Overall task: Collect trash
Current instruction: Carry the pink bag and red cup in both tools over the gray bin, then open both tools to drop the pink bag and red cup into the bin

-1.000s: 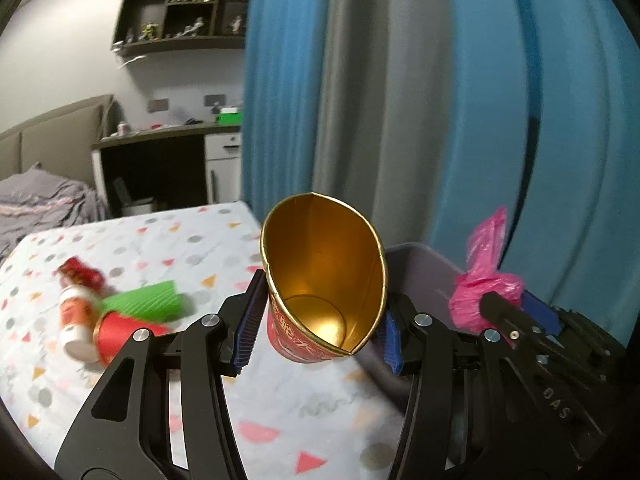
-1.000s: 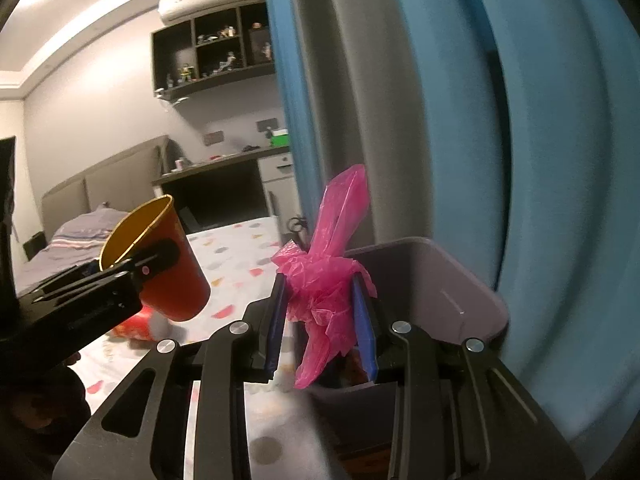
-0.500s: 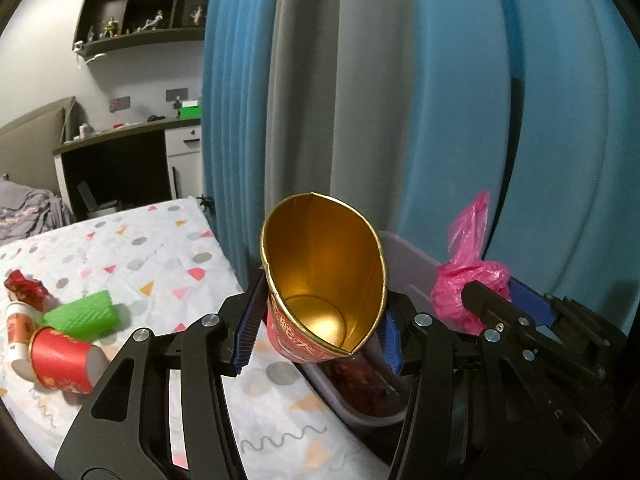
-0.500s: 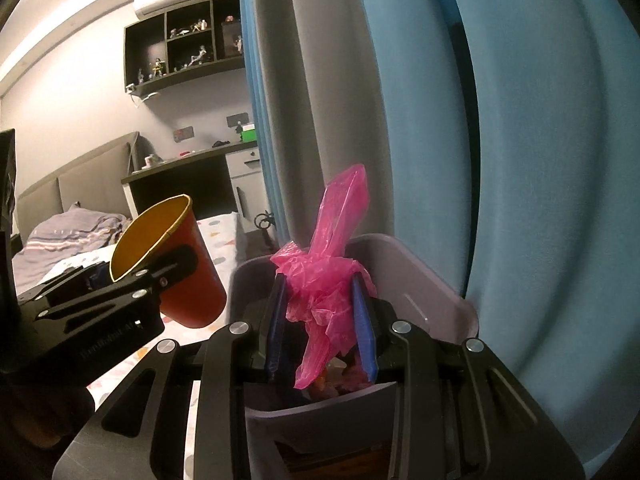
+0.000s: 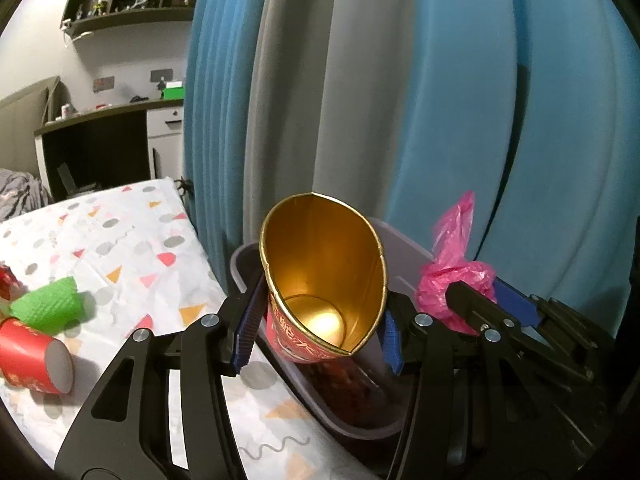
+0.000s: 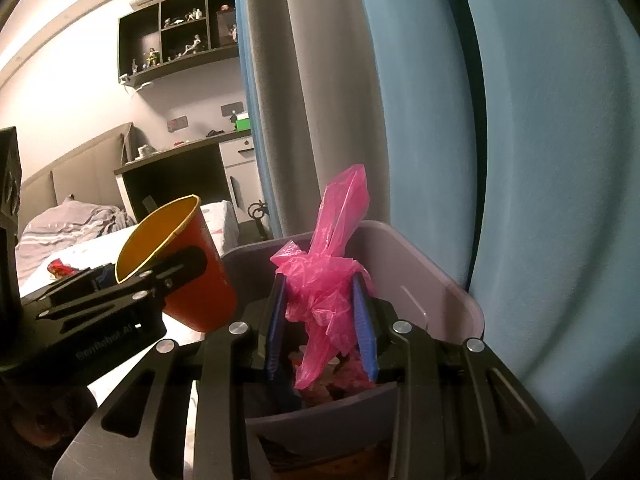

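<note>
My left gripper is shut on a red paper cup with a gold inside and holds it over the near rim of a grey trash bin. The cup also shows in the right wrist view. My right gripper is shut on a crumpled pink plastic bag and holds it above the bin's opening. The bag also shows in the left wrist view. Some trash lies inside the bin.
On the patterned bedsheet lie a green cup, a red cup and a red wrapper. Blue and grey curtains hang close behind the bin. A desk and shelves stand at the far wall.
Both grippers have moved right, off the bed and over the bin. The cups on the bed have slid to the left of the view. Both grips are unchanged.
</note>
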{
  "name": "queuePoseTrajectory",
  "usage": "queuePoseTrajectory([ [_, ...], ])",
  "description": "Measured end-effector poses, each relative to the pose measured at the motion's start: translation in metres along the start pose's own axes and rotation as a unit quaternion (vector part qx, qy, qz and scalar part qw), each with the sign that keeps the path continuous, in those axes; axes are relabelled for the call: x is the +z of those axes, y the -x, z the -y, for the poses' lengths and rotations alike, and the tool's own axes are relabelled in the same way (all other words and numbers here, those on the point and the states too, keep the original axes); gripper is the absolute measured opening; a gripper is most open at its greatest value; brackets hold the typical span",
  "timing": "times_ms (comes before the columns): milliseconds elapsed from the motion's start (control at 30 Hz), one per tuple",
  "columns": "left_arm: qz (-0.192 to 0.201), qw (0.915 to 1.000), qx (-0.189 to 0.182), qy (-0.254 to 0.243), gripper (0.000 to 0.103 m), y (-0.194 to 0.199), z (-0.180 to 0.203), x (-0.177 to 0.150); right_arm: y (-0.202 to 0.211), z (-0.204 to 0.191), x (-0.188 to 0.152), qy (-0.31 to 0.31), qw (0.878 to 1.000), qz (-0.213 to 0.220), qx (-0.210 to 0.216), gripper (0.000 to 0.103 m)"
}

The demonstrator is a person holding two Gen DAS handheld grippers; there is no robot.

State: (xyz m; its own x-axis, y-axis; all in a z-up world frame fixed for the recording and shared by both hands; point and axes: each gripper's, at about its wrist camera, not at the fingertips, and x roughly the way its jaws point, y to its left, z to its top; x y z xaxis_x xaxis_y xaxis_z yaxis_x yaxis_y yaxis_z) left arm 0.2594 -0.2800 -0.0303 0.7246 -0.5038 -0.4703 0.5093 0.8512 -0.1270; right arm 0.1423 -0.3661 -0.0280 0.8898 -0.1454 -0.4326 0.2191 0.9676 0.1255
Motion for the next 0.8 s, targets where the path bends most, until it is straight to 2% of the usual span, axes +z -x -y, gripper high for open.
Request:
queuePoseTrajectory([
  [267, -0.019, 0.9995, -0.024, 0.002, 0.051, -0.011, 0.002, -0.007, -0.008, 0.005, 0.001, -0.001, 1.000, -0.010, -0.002, 0.033],
  [800, -0.052, 0.9976, -0.044, 0.010, 0.055, -0.029, -0.007, -0.016, -0.021, 0.009, 0.005, -0.012, 1.000, -0.023, -0.007, 0.036],
])
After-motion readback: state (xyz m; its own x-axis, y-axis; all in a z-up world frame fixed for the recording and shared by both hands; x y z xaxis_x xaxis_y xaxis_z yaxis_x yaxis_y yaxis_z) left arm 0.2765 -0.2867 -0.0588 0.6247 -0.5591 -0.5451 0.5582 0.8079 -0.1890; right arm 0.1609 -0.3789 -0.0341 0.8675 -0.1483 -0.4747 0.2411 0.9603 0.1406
